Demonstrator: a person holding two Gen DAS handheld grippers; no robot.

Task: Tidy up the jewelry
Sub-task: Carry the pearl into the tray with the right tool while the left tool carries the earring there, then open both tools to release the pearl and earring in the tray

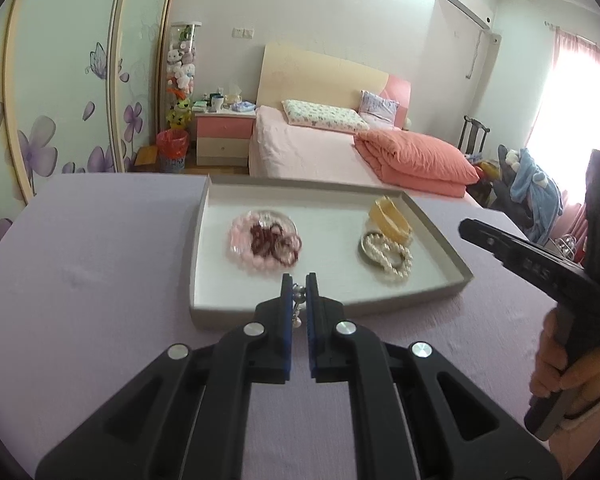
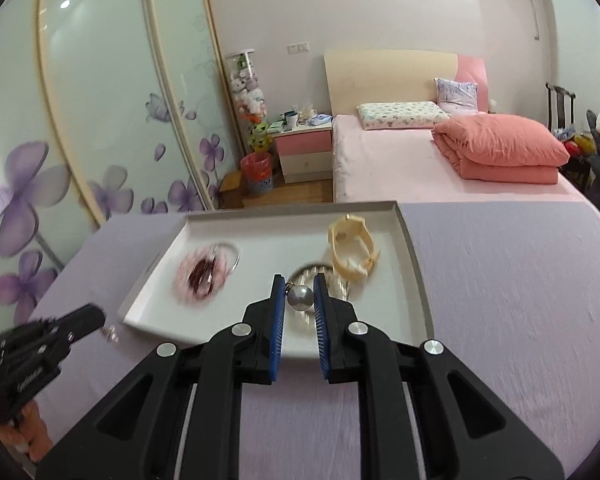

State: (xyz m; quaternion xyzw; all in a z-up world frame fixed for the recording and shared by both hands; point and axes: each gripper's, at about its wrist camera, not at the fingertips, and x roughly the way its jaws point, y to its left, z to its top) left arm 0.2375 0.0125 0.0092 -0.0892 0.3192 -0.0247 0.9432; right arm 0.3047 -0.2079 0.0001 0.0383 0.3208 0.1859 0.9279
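Left gripper (image 1: pixel 299 284) is pinching a small dangling earring (image 1: pixel 297 300) between its blue pads (image 1: pixel 287 320); the jaws are nearly together on it, and a pearl drop is hanging below the grip. It is hovering just over the near edge of the tray (image 1: pixel 204 312).

Right gripper (image 2: pixel 299 296) is clamping a grey pearl earring (image 2: pixel 300 298) between its pads, with the jaws standing a little wider, set by the bead's width. It is hanging over the near right part of the tray, above the pearl bracelet (image 1: pixel 388 258).

Working outward, with the tray as landmark:
- Left centre of the tray: pink bead bracelet (image 1: pixel 260 244) with a dark red bead bracelet (image 1: pixel 276 242) piled on it and a thin clear bangle partly under them.
- Right side, toward the far rim: cream wristwatch (image 1: pixel 390 218), touching or just beside the pearl bracelet.
- Tray is sitting on a lilac table cover (image 1: pixel 80 280); a bedroom lies beyond the far rim.

Judgement: both earrings are being carried toward a spot in the tray, and placing is not yet done.

Risks:
- The round pearl is giving the right pads only a small contact; any tilt or slackening could let it roll out and bounce off the tray floor.
- The left earring is held by its thin upper part; the swinging drop could snag on the rim, or slip out if the jaws ease.
- A release over the pearl bracelet could tangle the hook in the strand.
- The pair could end up apart if released at opposite ends.
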